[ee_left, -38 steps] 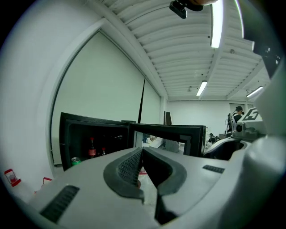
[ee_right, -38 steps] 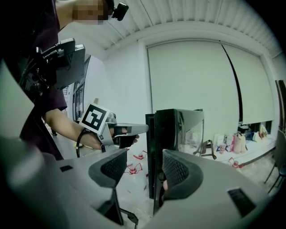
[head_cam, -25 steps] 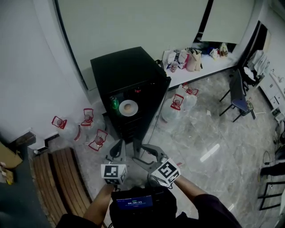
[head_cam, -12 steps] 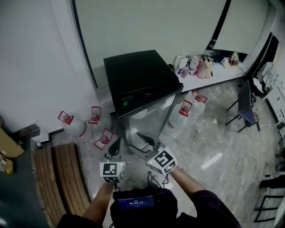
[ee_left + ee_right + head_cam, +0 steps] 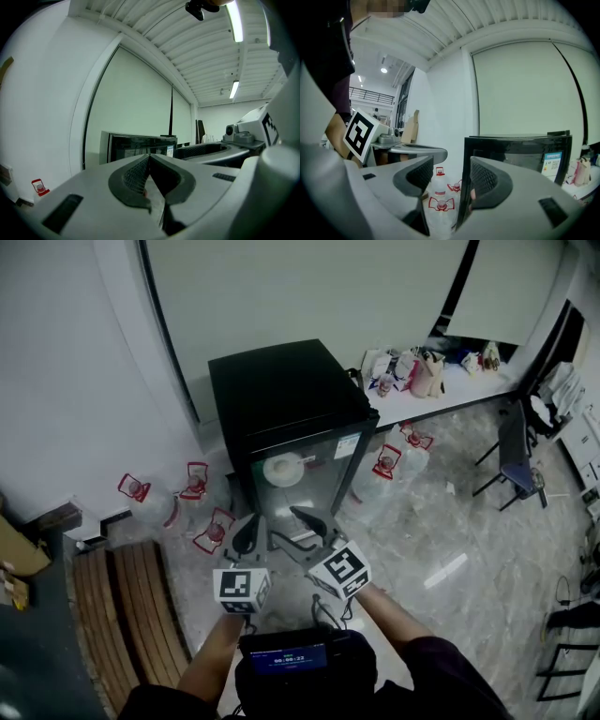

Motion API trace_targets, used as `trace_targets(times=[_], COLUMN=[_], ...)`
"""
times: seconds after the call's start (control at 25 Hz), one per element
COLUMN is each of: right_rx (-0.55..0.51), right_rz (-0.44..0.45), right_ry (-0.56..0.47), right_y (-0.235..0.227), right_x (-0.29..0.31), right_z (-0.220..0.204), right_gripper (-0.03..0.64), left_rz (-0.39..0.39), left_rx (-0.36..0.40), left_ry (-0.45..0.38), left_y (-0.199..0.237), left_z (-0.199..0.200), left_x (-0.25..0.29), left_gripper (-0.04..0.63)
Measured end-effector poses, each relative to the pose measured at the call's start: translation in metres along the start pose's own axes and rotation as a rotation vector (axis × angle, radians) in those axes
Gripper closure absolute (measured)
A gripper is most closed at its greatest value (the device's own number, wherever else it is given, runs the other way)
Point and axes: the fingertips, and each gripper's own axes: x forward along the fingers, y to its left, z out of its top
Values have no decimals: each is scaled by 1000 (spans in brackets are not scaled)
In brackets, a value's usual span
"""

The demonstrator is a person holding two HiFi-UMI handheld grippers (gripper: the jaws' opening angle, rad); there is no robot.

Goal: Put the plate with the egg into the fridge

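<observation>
1. the black fridge [image 5: 281, 395] stands on the pale floor against the wall, at 12 o'clock from both grippers. its glass door looks closed.
2. the plate [image 5: 283, 469] sits inside the fridge on an upper level, seen through the glass. the egg on it is too blurred to make out.
3. the left gripper [image 5: 251, 529] is held low in front of the fridge, well apart from the door. in the left gripper view its jaws [image 5: 149, 157] are clenched tip to tip with nothing between them, and the fridge top shows beyond at 12 o'clock.
4. the right gripper [image 5: 305, 523] is just beside the left one, at its 3 o'clock, also clear of the door. in the right gripper view its jaws [image 5: 450, 168] are released, spread apart and empty. only the fridge's edge and the water bottles [image 5: 439, 199] on the floor show through the gap.
5. more red-handled water bottles stand at the fridge's 9 o'clock and 3 o'clock.
6. a wooden bench [image 5: 122, 615] lies at 8 o'clock of the grippers.
</observation>
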Motion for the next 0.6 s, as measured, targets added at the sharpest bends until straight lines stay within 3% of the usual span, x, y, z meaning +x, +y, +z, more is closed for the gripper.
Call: trace_targets(times=[0.24, 0.44, 0.6], right_rx=[-25, -20, -26], right_rz=[-64, -139, -153], right_ry=[-43, -77, -106], right_y=[-16, -32, -42], right_x=[-9, -23, -29], right_z=[9, 22, 25], right_gripper=[411, 579, 609], left_rz=[-16, -29, -37], left_rx=[9, 11, 19], left_ry=[-16, -20, -27], left_y=[-14, -25, -35], left_z=[8, 13, 17], left_x=[13, 23, 29], left_gripper=[586, 586, 586])
